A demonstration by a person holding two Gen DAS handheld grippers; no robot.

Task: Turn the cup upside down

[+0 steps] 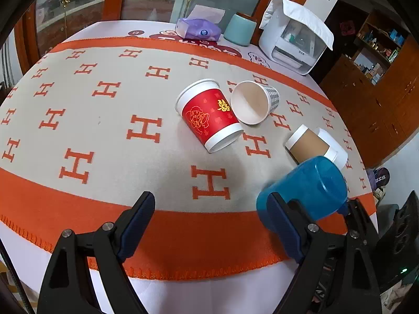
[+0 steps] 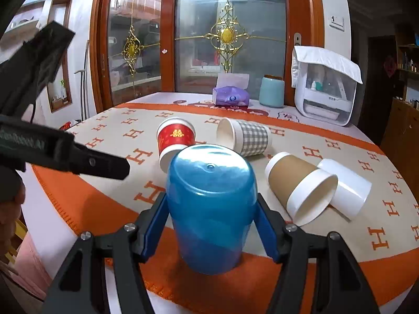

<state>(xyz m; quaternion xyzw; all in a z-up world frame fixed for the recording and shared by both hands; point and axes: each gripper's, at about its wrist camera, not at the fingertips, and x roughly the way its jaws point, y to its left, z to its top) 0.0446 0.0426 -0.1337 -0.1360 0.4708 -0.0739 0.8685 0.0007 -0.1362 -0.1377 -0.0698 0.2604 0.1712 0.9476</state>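
A blue translucent plastic cup [image 2: 210,209] stands upside down, base up, on the orange border of the blanket [image 2: 327,269]. My right gripper [image 2: 212,217] is shut on the cup's sides, its blue pads [image 2: 154,230] against it. In the left wrist view the cup [image 1: 306,191] shows at the right with the right gripper's fingers around it. My left gripper [image 1: 212,214] is open and empty above the blanket's front edge, left of the cup; it also shows in the right wrist view [image 2: 104,162].
Several paper cups lie on their sides behind: a red one [image 1: 209,115], a grey checked one [image 1: 255,102], a brown-sleeved one [image 1: 309,146] and a white one [image 2: 345,188]. At the back stand a purple tissue pack [image 1: 197,28], a teal jar [image 1: 239,28] and a white appliance [image 1: 296,41].
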